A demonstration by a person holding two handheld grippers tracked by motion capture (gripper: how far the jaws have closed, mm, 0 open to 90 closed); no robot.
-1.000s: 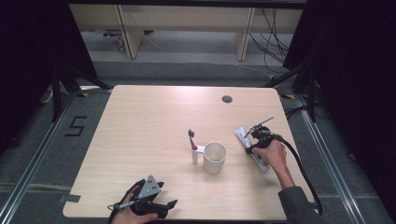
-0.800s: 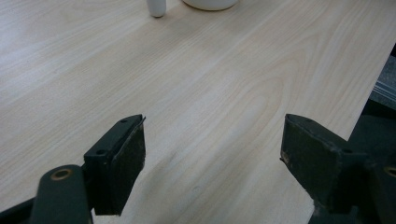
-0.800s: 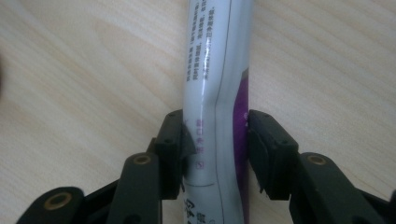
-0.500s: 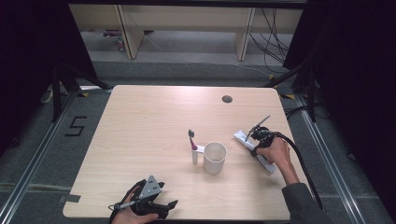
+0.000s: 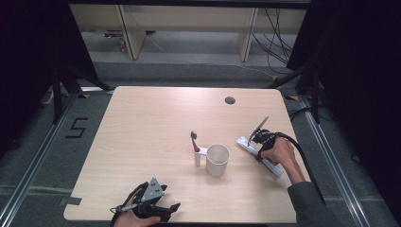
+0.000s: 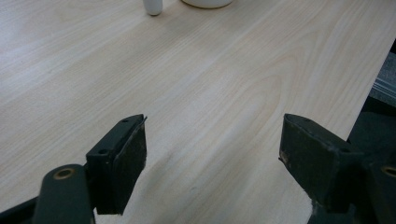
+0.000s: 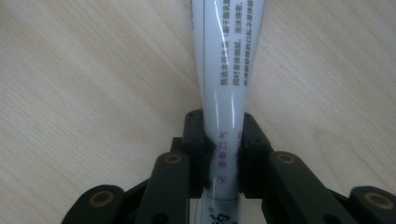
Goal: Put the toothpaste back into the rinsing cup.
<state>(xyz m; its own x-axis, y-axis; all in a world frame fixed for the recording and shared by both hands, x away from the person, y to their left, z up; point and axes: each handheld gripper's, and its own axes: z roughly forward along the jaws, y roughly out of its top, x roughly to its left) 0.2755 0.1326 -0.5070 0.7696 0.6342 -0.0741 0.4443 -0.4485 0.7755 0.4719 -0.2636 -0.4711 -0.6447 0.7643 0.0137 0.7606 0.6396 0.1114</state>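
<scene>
We judged only the grasp done: the right gripper [image 7: 223, 154] pinched the toothpaste tube [image 7: 227, 60] on the worktop [image 5: 156, 123], while the left gripper [image 6: 212, 158] sat idle, jaws spread, cup [image 5: 217, 160] untouched.

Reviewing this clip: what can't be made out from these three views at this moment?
- Inside of the white cup: high view, its own wall hides whatever it holds.
- Tube cap end: right gripper view, cut off by the top edge; in the high view the hand covers its middle.
- Tube's printed text: too small to read.
- Toothbrush bristles: too small, high view.
</scene>
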